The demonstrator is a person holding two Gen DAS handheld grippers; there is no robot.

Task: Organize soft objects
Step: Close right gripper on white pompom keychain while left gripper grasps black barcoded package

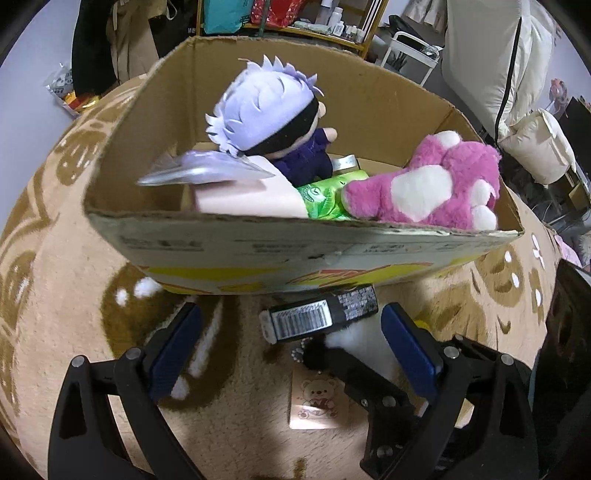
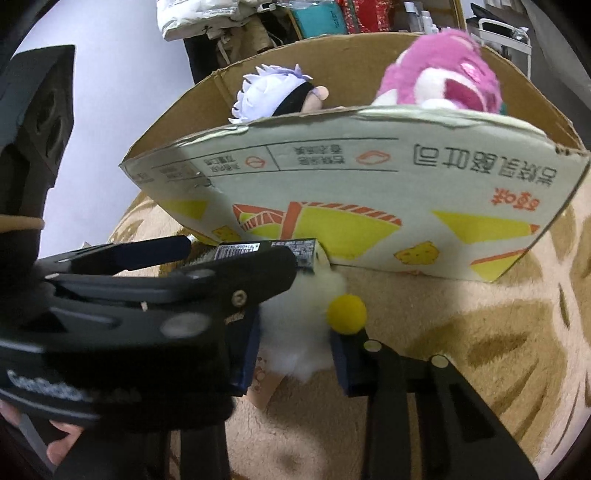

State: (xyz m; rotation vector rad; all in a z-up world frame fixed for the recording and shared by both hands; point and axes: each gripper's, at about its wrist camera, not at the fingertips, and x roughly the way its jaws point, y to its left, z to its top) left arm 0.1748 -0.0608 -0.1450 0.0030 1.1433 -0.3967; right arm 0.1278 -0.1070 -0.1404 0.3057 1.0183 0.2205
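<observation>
A small white fluffy toy with a yellow ball lies on the tan rug, just in front of the cardboard box. Its black tag lies sideways along the box wall. The right gripper squeezes the toy from both sides. The left gripper has its fingers wide apart around the same toy. A pink bear and a white-haired doll sit in the box.

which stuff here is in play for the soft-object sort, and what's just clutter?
In play:
box
pink bear
white-haired doll
white fluffy toy, right claw shut on it
left claw, open

Clutter:
rug
shelf
white cart
bear card
</observation>
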